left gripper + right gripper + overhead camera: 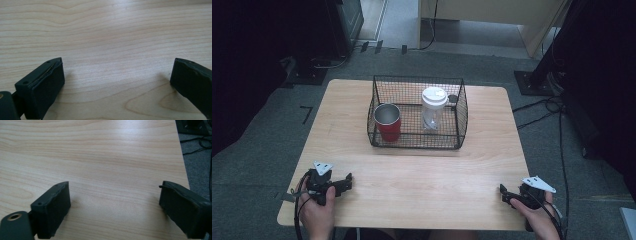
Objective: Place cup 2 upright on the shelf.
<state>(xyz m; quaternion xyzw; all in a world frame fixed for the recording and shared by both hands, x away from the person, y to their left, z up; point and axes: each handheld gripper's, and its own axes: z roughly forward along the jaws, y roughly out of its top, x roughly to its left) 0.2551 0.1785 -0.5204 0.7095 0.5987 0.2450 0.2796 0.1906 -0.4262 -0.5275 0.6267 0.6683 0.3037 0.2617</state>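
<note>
Pale wood-grain desk [412, 170] with a smooth, faintly glossy top. Black wire-mesh basket [462, 107] holds a red cup [388, 122] with a shiny metal interior and a clear plastic bottle [433, 109] with a white lid. Matt black claw pads [47, 85].

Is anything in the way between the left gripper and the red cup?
Yes. The red cup stands inside the wire basket, so the basket's front mesh wall lies between it and the left gripper. The wooden table between them is bare. The basket's top is open, so reaching from above looks possible.
</note>
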